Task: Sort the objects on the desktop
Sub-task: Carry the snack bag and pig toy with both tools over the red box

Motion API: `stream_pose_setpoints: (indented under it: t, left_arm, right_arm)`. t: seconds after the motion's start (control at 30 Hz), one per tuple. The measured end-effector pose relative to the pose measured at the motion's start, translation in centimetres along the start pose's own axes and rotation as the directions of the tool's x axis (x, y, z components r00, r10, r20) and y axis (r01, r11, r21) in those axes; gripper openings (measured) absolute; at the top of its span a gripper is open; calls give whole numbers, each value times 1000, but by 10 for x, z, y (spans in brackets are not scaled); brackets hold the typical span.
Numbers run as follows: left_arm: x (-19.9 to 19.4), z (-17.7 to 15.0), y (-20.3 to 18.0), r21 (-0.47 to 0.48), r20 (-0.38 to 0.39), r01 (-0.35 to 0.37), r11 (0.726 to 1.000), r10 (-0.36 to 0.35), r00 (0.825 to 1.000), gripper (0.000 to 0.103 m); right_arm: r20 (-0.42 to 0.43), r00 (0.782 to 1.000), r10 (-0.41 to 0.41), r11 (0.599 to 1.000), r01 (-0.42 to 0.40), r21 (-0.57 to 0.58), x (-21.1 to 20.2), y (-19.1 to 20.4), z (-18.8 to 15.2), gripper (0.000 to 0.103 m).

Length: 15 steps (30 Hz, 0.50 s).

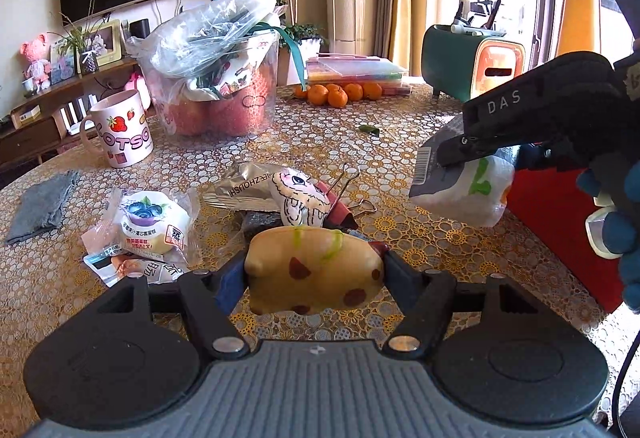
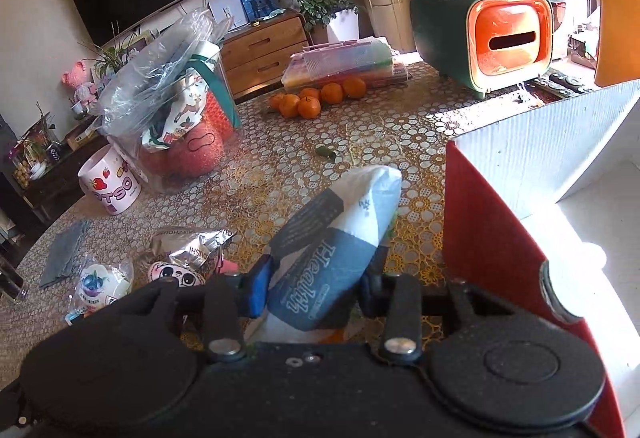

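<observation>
My left gripper (image 1: 314,270) is shut on a yellow squishy toy (image 1: 316,270) with brown spots, held just above the patterned tablecloth. My right gripper (image 2: 310,288) is shut on a tissue pack (image 2: 336,234) printed blue, grey and white, lifted off the table; the left wrist view shows that same tissue pack (image 1: 468,190) hanging from the right gripper's fingers (image 1: 460,154) at the right. Loose on the table lie a blueberry cake packet (image 1: 152,226), a silver foil sachet (image 1: 244,186), a small plush doll (image 1: 300,198) and binder clips (image 1: 352,194).
A red box with white inside (image 2: 520,198) stands right beside the right gripper. Farther back are a strawberry mug (image 1: 120,134), a clear tub of bagged fruit (image 1: 216,78), oranges (image 1: 340,94), a green-and-orange organiser (image 2: 492,42), and a grey cloth (image 1: 44,206) at the left.
</observation>
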<state>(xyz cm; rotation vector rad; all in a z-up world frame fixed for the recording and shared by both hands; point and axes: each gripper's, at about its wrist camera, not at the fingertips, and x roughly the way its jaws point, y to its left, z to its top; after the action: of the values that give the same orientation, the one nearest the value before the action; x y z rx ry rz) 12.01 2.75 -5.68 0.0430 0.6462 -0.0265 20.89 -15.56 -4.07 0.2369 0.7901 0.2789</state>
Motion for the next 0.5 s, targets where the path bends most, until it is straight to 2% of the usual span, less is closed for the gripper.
stream_pose_setpoints:
  t: [0.5]
  left_arm:
    - [-44, 10, -22, -13, 37, 46, 999, -46, 998, 71]
  right_arm:
    - [17, 998, 60, 998, -60, 1, -71, -20, -10, 40]
